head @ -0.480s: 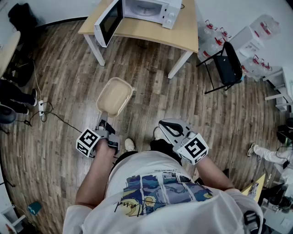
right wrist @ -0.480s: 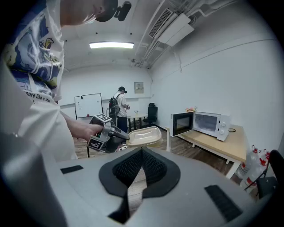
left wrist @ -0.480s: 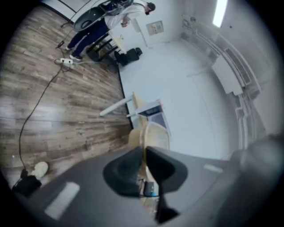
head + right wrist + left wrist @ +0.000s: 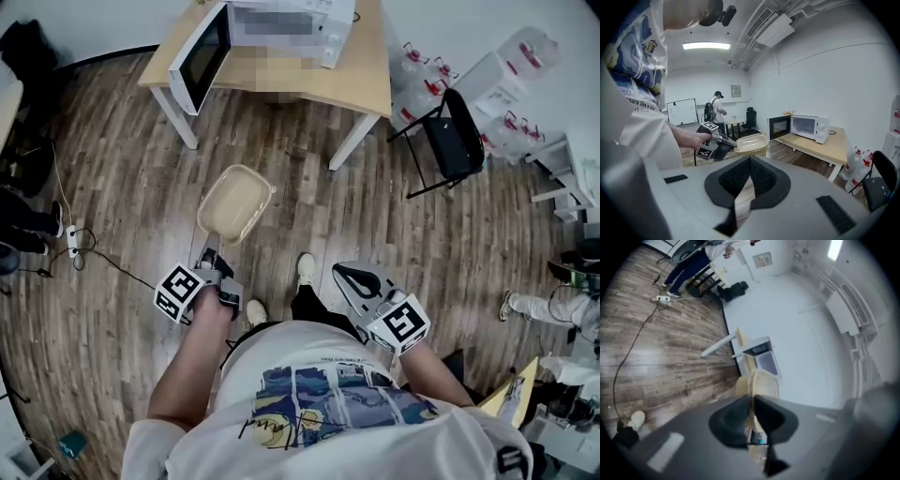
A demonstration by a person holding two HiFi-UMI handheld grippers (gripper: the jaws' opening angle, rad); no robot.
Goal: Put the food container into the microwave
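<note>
Carrying posture with the food container [image 4: 234, 203] held in the air above the wooden floor [image 4: 122, 187], left of centre and well apart from the microwave [image 4: 281, 28], which stands on the far counter [image 4: 361, 70] with its door [image 4: 199, 58] swung open to the left. The left tool [image 4: 214, 248] is clenched on the near short edge of the container's rim, so the tray juts out beyond the jaws toward the far side, its open top facing up. The right tool [image 4: 354, 277] is pressed shut with nothing between its jaws, and hangs low on the right, apart from the container. The tray is pale, shallow and thin-walled, and looks empty. It is therefore judged to be light and only moderately stiff, likely to flex or sag at its free end when carried by one edge. The rolled rim appears to be the firmest place to take hold. A hard squeeze could crease it, while a light one may let the tray pivot between the jaws. A level carry would suit the low opening of the oven.
</note>
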